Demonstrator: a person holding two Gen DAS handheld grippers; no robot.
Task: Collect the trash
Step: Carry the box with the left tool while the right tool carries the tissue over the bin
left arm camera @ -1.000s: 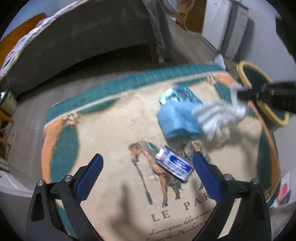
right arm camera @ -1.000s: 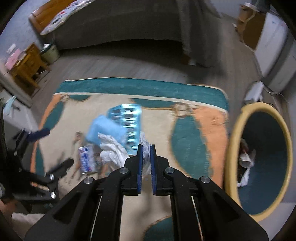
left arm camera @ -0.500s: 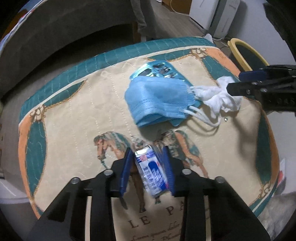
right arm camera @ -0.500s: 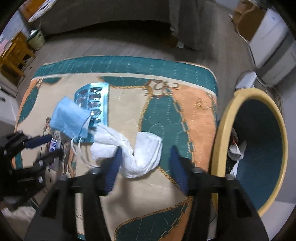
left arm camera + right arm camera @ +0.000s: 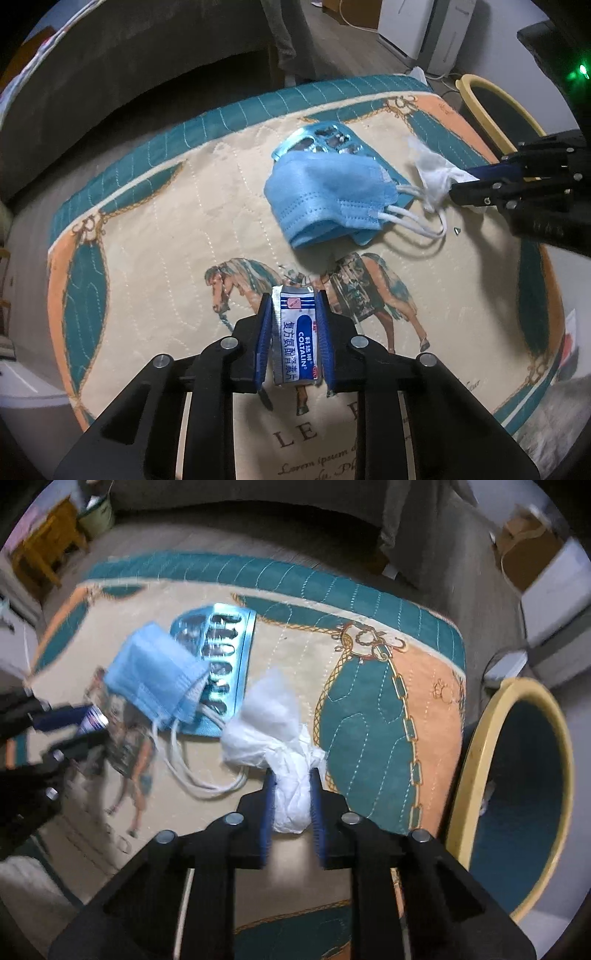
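A small blue-and-white medicine sachet [image 5: 295,332] lies between the blue pads of my left gripper [image 5: 293,295], whose jaws are closing and press its two sides, low over the horse-print mat [image 5: 166,221]. My right gripper [image 5: 291,773] has its jaws closing too, and they pinch a crumpled white tissue [image 5: 273,720] that still rests on the mat. In the left wrist view the right gripper [image 5: 461,184] enters from the right with the tissue [image 5: 428,166] at its tips. A blue face mask [image 5: 325,192] lies between the two grippers, partly covering a silver-blue blister pack [image 5: 325,134].
A round bin with a yellow rim [image 5: 476,760] and dark teal inside stands just off the mat's right edge, with some trash in it. A dark sofa or bed base runs along the far side. White appliances and a wooden stand are further back.
My left gripper went from wide open to closed on the sachet. My right gripper let go of the tissue, dropped lower, and closed on it again.
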